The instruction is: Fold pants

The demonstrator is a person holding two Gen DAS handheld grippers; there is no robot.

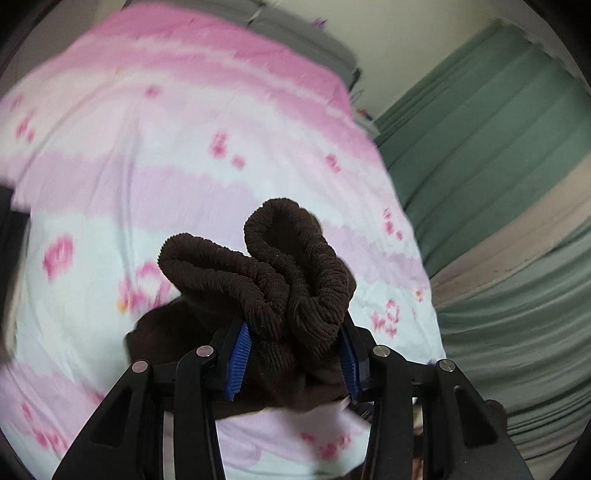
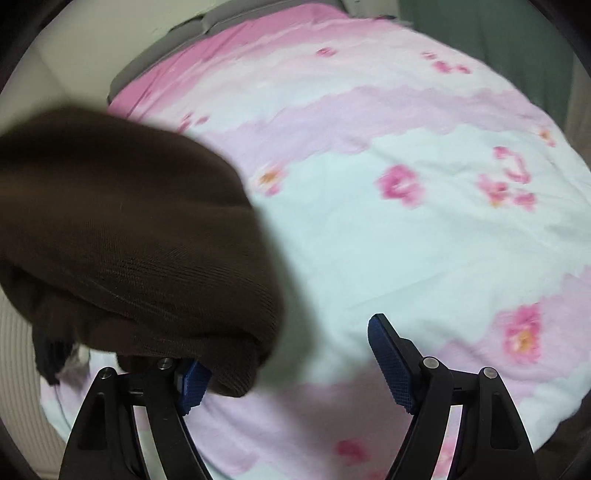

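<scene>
The pants are dark brown ribbed knit. In the left wrist view my left gripper (image 1: 295, 343) is shut on their bunched elastic waistband (image 1: 295, 266), which curls up above the blue pads, held above the bed. In the right wrist view the pants (image 2: 129, 236) hang as a bulky brown mass at the left, draped over my left finger (image 2: 192, 384). My right gripper (image 2: 291, 354) is open, its jaws wide apart, with nothing between the pads. The right finger (image 2: 391, 362) is bare.
A pink and white floral bedsheet (image 1: 147, 147) covers the bed below both grippers; it also shows in the right wrist view (image 2: 406, 240). Green curtains (image 1: 480, 147) hang at the right. A grey headboard or pillow (image 1: 295, 29) lies at the far end.
</scene>
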